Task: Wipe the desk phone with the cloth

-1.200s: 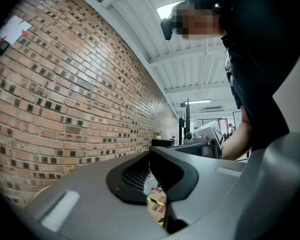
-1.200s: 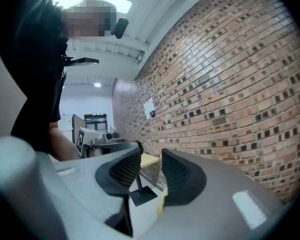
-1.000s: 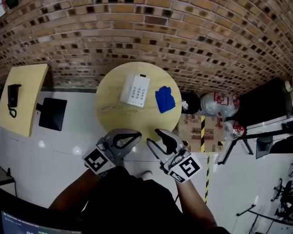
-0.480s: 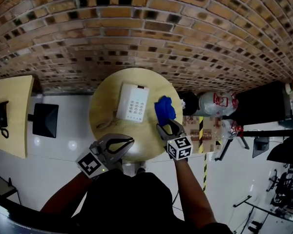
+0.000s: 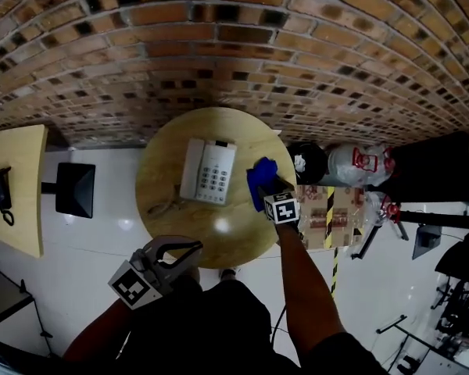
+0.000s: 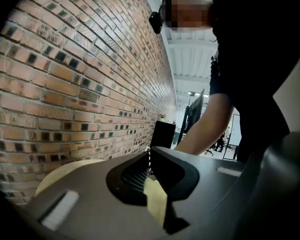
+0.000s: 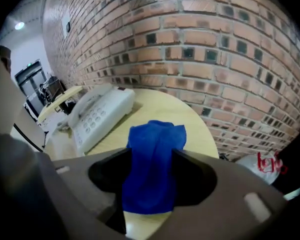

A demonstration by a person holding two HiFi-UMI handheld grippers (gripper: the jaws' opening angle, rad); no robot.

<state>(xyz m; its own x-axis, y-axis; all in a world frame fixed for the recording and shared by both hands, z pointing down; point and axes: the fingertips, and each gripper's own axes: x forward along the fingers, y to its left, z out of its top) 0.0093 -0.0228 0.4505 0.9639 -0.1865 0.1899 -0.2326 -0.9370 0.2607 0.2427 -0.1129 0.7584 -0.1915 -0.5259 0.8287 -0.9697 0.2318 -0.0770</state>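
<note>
Right hand-held gripper (image 7: 151, 153) reached the cloth (image 7: 154, 179), jaws opening around it.

nothing here reads as proper words or numbers. the desk phone (image 5: 209, 171) has a grid of keys, but the print on them is too small to read, both from above and in the right gripper view. a pale bag (image 5: 358, 163) off to the right of the phone carries red print, and i can't make out the letters. below the bag runs a strip of yellow-and-black warning stripes (image 5: 329, 209), with no wording on it. the left gripper (image 5: 194, 250) and the right gripper (image 5: 267, 184) each carry a cube with a black-and-white square marker (image 5: 133, 285), which is a code pattern, not letters or digits.
</note>
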